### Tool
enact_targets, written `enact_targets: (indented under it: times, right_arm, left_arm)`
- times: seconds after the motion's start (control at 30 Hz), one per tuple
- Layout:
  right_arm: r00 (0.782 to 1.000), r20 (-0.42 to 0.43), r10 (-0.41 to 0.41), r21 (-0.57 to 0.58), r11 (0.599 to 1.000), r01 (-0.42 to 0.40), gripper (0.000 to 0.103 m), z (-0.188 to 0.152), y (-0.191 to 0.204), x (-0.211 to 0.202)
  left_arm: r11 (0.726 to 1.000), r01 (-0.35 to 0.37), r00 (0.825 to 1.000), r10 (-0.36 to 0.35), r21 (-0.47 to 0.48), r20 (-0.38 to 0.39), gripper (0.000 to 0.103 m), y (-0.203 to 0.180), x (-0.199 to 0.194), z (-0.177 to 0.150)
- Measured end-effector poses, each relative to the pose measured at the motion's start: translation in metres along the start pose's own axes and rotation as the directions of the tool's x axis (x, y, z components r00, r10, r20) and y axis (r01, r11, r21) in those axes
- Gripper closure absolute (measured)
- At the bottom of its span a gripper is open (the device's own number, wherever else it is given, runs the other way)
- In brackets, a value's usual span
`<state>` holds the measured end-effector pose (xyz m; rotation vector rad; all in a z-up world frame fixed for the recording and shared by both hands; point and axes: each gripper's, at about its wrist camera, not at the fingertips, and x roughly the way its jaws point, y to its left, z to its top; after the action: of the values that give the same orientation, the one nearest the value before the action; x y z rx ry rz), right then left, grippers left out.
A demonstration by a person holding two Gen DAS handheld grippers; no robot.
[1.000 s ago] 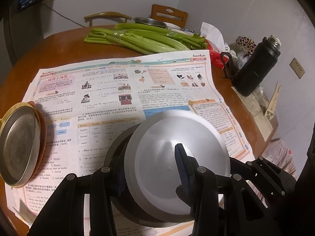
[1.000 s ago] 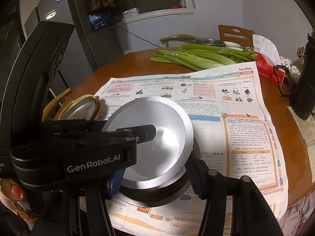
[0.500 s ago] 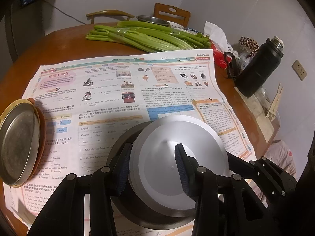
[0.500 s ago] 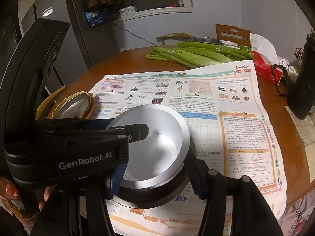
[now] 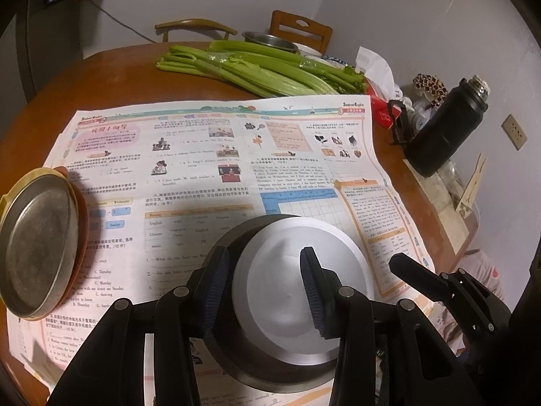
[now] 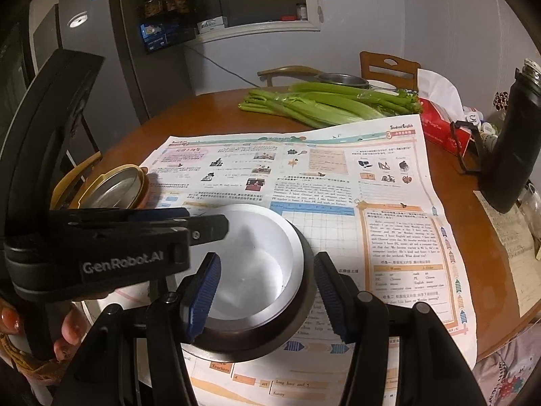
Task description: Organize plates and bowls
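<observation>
A silver metal bowl (image 5: 297,270) sits nested inside a darker steel bowl (image 5: 270,368) on the newspaper (image 5: 209,155), right in front of both grippers. My left gripper (image 5: 263,287) is open, its fingers straddling the near left rim of the silver bowl. My right gripper (image 6: 267,291) is open too, its fingers either side of the bowls' near rim (image 6: 257,324). The silver bowl (image 6: 260,257) shows its pale inside in the right wrist view. A stack of metal plate on orange and yellow plates (image 5: 37,243) lies at the left; it also shows in the right wrist view (image 6: 115,189).
Celery (image 5: 257,67) lies at the far side of the round wooden table (image 5: 111,77). A black flask (image 5: 446,132), red tissue box (image 6: 443,128) and small items stand at the right edge. A steel basin (image 5: 270,40) and chairs are behind. The left gripper's body (image 6: 101,247) crosses the right view.
The silver bowl has come down and settled level inside the dark bowl. The right gripper's fingers have spread off the bowl's rim and pulled back a little.
</observation>
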<state>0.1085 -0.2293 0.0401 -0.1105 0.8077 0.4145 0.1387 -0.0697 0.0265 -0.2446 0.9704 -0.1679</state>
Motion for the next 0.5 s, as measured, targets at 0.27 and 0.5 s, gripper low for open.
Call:
enact_targets:
  times: [0.27,0.5]
  right_arm:
    - [1.0,0.017,-0.026,0.046,0.999,0.026,0.046,0.006,-0.016,-0.002]
    - [1.0,0.005,-0.02,0.09,0.996,0.019,0.045,0.006,-0.028,0.002]
  left_arm:
    - [1.0,-0.011,0.999,0.012,-0.02,0.038,0.055,0.012,-0.015,0.003]
    - [0.999,0.0,1.0,0.001,-0.051,0.025,0.048,0.022,-0.013,-0.002]
